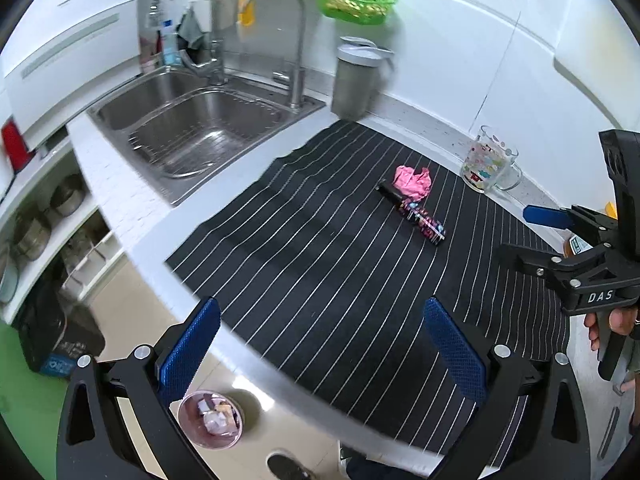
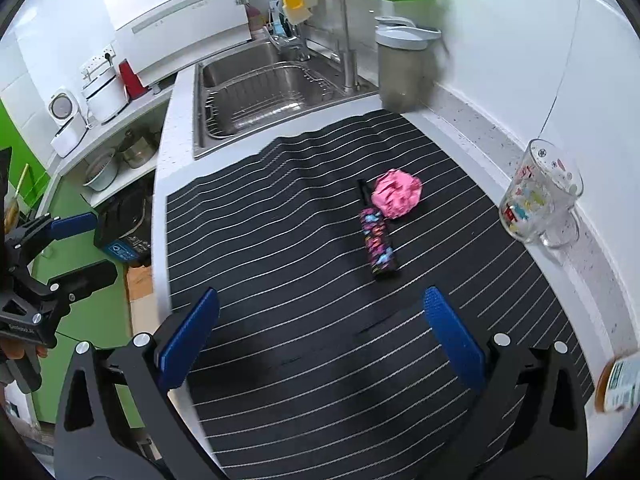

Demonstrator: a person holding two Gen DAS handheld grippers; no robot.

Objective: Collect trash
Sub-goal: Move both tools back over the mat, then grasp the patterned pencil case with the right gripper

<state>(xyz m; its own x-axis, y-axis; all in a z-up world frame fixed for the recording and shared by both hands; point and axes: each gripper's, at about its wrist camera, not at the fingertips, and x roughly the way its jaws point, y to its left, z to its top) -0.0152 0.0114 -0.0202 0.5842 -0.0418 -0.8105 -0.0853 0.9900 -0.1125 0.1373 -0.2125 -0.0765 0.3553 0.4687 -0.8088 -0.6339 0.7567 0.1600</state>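
A crumpled pink paper ball (image 1: 414, 179) (image 2: 397, 193) lies on the black striped mat (image 1: 320, 272) (image 2: 304, 280), touching a dark wrapper with colourful print (image 1: 420, 219) (image 2: 378, 240). My left gripper (image 1: 328, 344) hangs open over the counter's front edge, with nothing between its fingers. Open and empty too, my right gripper (image 2: 322, 336) hovers over the mat, short of the wrapper. Each gripper shows in the other's view: the right one (image 1: 532, 236) at the right edge, the left one (image 2: 84, 248) at the left edge. A small pink bin (image 1: 211, 420) holding scraps stands on the floor below.
A steel sink (image 1: 200, 128) (image 2: 264, 92) with taps lies beyond the mat. A grey lidded canister (image 1: 356, 80) (image 2: 402, 68) stands by the wall. A printed glass mug (image 1: 490, 164) (image 2: 540, 196) sits at the right, a jar (image 2: 618, 384) nearer. A green basket (image 1: 354, 2) hangs above.
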